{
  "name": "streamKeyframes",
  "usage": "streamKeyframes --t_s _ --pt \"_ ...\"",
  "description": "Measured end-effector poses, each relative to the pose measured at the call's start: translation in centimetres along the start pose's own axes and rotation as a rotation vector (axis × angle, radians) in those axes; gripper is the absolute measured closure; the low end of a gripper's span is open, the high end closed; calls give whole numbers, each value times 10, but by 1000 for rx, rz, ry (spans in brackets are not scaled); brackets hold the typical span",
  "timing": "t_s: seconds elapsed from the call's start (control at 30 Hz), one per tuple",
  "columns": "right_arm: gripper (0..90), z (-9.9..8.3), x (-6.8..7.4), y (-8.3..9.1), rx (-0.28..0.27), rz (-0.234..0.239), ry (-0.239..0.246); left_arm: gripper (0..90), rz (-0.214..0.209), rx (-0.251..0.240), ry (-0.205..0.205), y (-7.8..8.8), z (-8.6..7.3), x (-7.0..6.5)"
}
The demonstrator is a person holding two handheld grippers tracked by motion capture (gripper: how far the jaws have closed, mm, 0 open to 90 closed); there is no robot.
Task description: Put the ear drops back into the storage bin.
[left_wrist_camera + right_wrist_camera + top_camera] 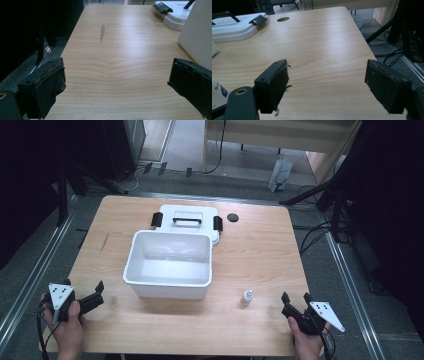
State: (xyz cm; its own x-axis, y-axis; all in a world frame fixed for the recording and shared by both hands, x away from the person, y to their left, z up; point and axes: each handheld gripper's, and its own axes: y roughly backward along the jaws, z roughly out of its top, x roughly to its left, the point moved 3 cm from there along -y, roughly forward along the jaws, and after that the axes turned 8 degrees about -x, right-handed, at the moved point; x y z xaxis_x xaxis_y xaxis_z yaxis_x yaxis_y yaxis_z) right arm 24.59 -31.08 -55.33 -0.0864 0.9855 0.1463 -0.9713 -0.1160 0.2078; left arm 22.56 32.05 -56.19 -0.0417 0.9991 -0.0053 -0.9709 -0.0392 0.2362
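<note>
On a wooden table (260, 255), a person's left gripper (82, 295) and right gripper (296, 300) rest near the front corners, jaws of each spread apart and holding nothing. Between them stands an open white plastic storage box (168, 265), its interior empty, with its lid (187, 220) lying flat just behind it, black handle and side clips facing up. A small white bottle (247, 296) stands upright beside the box's right front corner, near the right gripper. It looks light, rigid and easily tipped, best pinched around its body. A dark round disc (232, 217) lies beside the lid.
</note>
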Motion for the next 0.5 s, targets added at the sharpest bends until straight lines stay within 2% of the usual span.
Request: streamKeyframes --t_s 0.1,0.17,0.27,0.37,0.4,0.5 --pt "234 0 0 -1 -1 -5 -8 11 -2 0 -13 0 0 -1" --pt "243 0 1 0 -4 -17 5 11 -12 0 -12 0 0 -2" --pt "232 1 2 4 18 1 5 11 -25 -17 3 1 0 -1" --pt "233 0 3 5 34 6 5 11 -26 -27 -2 2 0 -1" --pt "238 1 4 7 36 16 25 11 -26 -25 -3 2 0 -1" --pt "242 3 5 10 58 25 44 11 -26 -18 -3 2 0 -1"
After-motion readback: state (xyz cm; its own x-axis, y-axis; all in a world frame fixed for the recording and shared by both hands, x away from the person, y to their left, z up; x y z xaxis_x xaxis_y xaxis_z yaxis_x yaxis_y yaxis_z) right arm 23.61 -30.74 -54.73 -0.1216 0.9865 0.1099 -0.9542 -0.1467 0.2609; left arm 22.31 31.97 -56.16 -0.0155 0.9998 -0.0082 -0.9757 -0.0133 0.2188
